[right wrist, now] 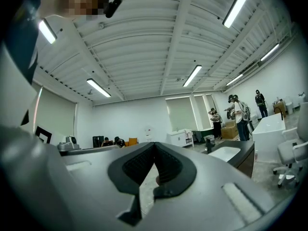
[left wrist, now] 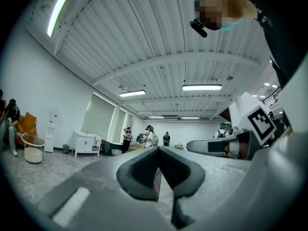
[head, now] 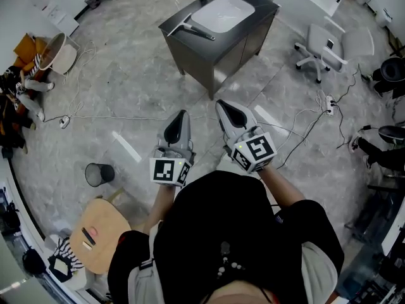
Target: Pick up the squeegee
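Note:
The squeegee (head: 190, 28), with a pale blade and a dark handle, lies on the left part of the dark vanity top (head: 174, 25), beside the white basin (head: 223, 12). My left gripper (head: 178, 118) and right gripper (head: 223, 104) are held side by side in front of me, well short of the vanity, both pointing toward it. Both are shut with nothing between the jaws. In the left gripper view the shut left gripper (left wrist: 159, 148) faces the open room. The right gripper view shows the shut right gripper (right wrist: 155, 144) with the basin (right wrist: 225, 153) at the right.
A white office chair (head: 324, 47) stands right of the vanity. Cables and a power strip (head: 329, 104) trail over the grey floor. A black wastebasket (head: 99, 173) and a wooden stool (head: 100, 233) stand at my lower left. Several people stand far off in the room.

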The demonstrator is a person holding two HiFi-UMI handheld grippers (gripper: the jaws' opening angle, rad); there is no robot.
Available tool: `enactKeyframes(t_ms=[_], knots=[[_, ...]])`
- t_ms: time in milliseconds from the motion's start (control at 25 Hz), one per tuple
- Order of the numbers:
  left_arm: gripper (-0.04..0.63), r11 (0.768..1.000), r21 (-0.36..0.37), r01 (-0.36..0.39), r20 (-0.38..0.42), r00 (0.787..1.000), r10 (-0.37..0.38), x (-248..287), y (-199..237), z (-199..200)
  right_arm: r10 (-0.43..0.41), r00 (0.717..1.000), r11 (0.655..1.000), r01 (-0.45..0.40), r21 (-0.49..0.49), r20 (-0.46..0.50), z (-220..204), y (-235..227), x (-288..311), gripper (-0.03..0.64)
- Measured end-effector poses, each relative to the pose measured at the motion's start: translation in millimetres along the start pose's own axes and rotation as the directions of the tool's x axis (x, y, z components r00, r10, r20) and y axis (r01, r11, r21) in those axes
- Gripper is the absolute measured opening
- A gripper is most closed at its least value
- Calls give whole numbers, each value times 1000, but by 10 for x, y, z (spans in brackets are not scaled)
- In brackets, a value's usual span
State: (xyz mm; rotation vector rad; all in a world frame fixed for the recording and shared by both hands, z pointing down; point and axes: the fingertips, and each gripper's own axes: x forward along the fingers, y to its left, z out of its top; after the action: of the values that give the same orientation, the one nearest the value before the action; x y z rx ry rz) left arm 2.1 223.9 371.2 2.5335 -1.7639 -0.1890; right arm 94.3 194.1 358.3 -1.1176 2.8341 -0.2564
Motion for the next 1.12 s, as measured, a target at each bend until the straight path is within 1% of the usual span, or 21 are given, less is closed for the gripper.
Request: enactKeyframes(t_ms=[240,440,640,840,960,1120], knots=[[0,1000,15,-5,18,1000,5,497,-203,-54,19,1000,1000,-19,-1,14,120,-520,53,3],[0,999,18,-32,21,999,32,825,-299,-125,39,999,999,-39,-4,2,134,-879,107,3],[0,998,22,-57,5,998,57,980,-305,-188,46,999,999,-46,12,5,164,-1089,164,3],[0,997,20,-73,-5,997,73,1101,-288,-234,38,999,999,-37,38,-13,96,-1265,207,3],[0,997,17,-73,-12,997,73,1161,-248,-257,31,999,998,-31,49,-16,81,-1321,253,3],[0,998,13,-57,-9,998,57,1295,-180,-316,11,1000,999,-10,39,-14,49,-1433,321,3]])
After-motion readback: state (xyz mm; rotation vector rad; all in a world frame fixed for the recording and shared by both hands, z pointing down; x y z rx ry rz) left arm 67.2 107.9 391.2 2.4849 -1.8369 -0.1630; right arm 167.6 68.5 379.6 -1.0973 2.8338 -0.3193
